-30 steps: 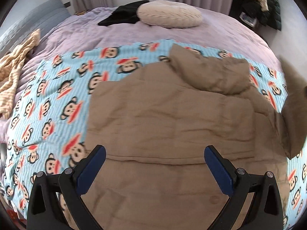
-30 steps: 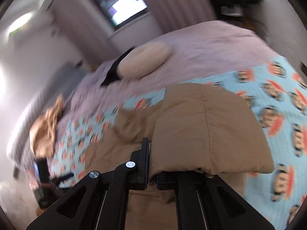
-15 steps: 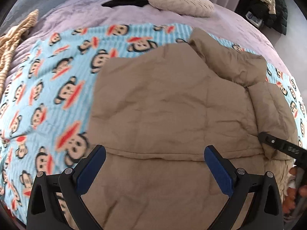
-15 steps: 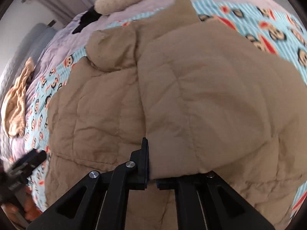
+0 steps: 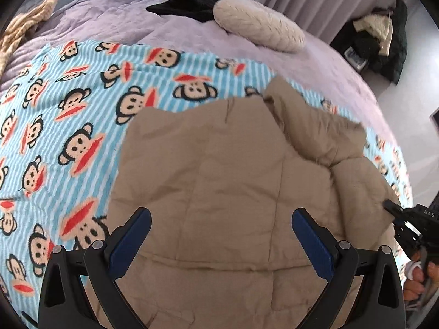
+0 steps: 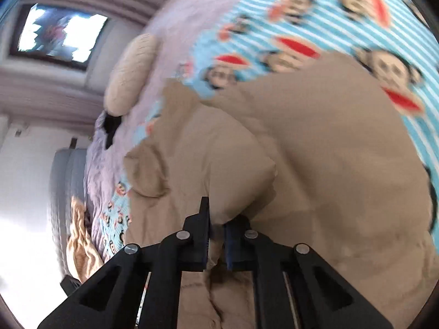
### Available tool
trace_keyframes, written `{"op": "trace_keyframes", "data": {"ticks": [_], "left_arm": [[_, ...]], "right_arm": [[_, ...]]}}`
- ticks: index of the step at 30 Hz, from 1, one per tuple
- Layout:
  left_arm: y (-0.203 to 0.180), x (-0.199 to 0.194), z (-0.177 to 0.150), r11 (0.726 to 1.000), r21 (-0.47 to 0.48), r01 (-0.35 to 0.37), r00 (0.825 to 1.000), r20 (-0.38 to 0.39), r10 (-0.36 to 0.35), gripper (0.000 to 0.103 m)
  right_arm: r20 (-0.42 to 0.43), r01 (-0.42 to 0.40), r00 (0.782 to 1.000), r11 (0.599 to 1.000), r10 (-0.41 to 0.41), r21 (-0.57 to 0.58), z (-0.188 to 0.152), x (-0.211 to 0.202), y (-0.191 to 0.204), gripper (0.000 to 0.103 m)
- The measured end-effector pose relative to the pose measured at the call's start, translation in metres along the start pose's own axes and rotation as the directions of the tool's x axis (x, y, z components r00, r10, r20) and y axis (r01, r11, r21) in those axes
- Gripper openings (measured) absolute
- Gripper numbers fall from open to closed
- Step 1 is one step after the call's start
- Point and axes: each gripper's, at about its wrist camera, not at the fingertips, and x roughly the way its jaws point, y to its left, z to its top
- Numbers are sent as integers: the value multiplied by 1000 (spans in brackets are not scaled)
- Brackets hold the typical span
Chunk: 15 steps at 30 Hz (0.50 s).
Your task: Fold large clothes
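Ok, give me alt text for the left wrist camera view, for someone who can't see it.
An open left gripper hovers over a tan quilted jacket spread on a blue striped monkey-print blanket on a bed. At the right edge the right gripper meets the jacket's side. Behind lie a cream pillow and a black garment on lilac bedding.

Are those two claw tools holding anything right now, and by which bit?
The right gripper pinches a fold at the edge of the tan quilted puffy jacket. The left gripper is open above it, holding nothing.
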Motion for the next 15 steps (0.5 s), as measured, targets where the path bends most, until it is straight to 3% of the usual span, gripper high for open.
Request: {"op": "trace_keyframes", "data": {"ticks": [2,6,10,13,14,15], "left_arm": [[10,-5,3,999,-30,43,999,10,-42,103],[31,-9,4,978,-141,154,988,14,-154,103],[34,-7,3,967,-174,187,982,7,-189,103],[25,-1,0,967,-149,207,977,-28,-214,103],[20,3,-1,966,-136,218,973,-43,-226,103],[15,6,-2,965,-123,230,969,-59,-238,103]], "right_arm": [[-8,-31,1000,992,30,-118,-5,7,32,8],[-92,-75,995,926,44,-369,-38,35,101,9],[-207,-67,978,874,-39,-481,-75,75,135,14],[-283,-27,949,860,-138,-510,-95,96,128,29],[-301,-23,942,864,-150,-503,-100,95,121,38],[-313,-27,938,869,-149,-494,-101,91,116,53]]}}
